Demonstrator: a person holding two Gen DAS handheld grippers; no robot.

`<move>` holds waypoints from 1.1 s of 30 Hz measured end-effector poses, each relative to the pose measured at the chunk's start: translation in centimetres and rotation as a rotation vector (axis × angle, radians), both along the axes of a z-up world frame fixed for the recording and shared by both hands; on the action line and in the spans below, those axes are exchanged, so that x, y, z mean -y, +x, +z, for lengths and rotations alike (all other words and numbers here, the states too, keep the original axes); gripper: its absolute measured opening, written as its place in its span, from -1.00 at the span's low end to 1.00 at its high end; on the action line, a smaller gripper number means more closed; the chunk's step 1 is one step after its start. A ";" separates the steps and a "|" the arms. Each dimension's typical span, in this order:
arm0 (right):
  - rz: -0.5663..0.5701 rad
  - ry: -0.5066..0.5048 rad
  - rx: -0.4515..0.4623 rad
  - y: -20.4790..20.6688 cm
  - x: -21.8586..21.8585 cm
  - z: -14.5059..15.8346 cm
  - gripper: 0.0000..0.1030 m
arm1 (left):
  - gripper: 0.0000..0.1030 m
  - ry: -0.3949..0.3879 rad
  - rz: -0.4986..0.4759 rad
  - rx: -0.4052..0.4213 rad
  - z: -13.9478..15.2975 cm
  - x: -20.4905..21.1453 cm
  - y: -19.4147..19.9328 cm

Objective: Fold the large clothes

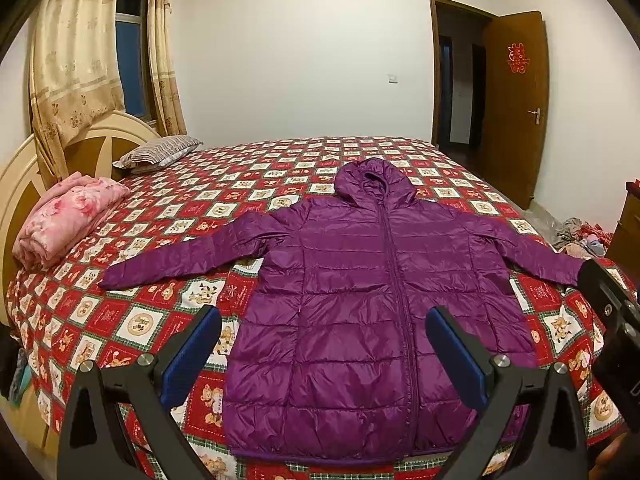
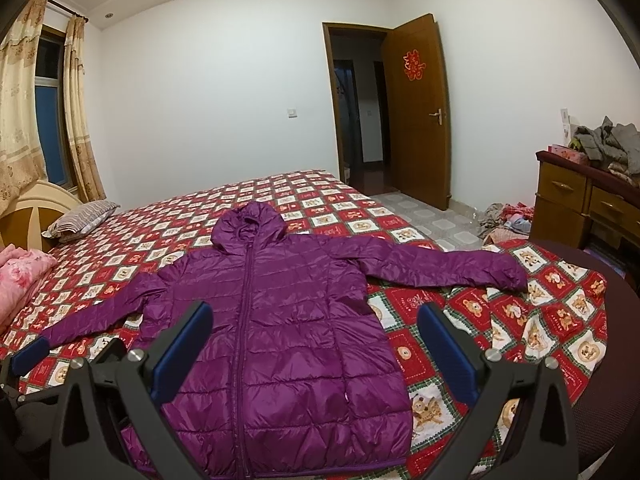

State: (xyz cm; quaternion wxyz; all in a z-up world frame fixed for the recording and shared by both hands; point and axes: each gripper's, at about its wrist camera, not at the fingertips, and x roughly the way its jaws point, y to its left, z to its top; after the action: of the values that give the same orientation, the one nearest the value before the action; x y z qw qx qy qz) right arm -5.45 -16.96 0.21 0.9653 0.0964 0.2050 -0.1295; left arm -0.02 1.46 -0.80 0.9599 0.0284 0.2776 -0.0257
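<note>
A purple hooded puffer jacket (image 1: 360,300) lies flat and zipped on the bed, front up, hood away from me, both sleeves spread out sideways. In the left wrist view my left gripper (image 1: 323,342) hovers open above the jacket's lower half, nothing between its blue pads. In the right wrist view the same jacket (image 2: 280,320) fills the middle, and my right gripper (image 2: 315,338) stands open over its lower right part, holding nothing. Part of the right gripper (image 1: 612,320) shows at the right edge of the left wrist view, and a blue pad of the left gripper (image 2: 30,354) at the lower left of the right wrist view.
The bed has a red checked cover (image 1: 160,216). A folded pink blanket (image 1: 68,220) and a striped pillow (image 1: 160,152) lie by the headboard (image 1: 24,184) at the left. A wooden dresser (image 2: 580,196) with piled clothes and clothes on the floor (image 2: 504,220) are at the right. The door (image 2: 420,112) stands open.
</note>
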 end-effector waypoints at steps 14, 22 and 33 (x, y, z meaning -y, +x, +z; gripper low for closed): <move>0.002 0.000 -0.004 -0.1 0.0 0.0 1.00 | 0.98 -0.001 -0.001 0.000 0.0 0.0 -0.1; 0.002 0.002 -0.005 -0.1 0.0 -0.1 1.00 | 0.98 -0.001 0.000 0.000 -0.1 0.0 -0.2; 0.002 0.003 -0.006 -0.1 0.1 -0.1 1.00 | 0.98 0.000 0.000 -0.001 0.0 0.1 -0.2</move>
State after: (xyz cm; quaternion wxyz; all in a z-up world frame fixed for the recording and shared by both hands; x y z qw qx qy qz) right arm -5.51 -17.02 0.11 0.9647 0.0973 0.2080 -0.1288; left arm -0.18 1.38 -0.81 0.9597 0.0285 0.2783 -0.0256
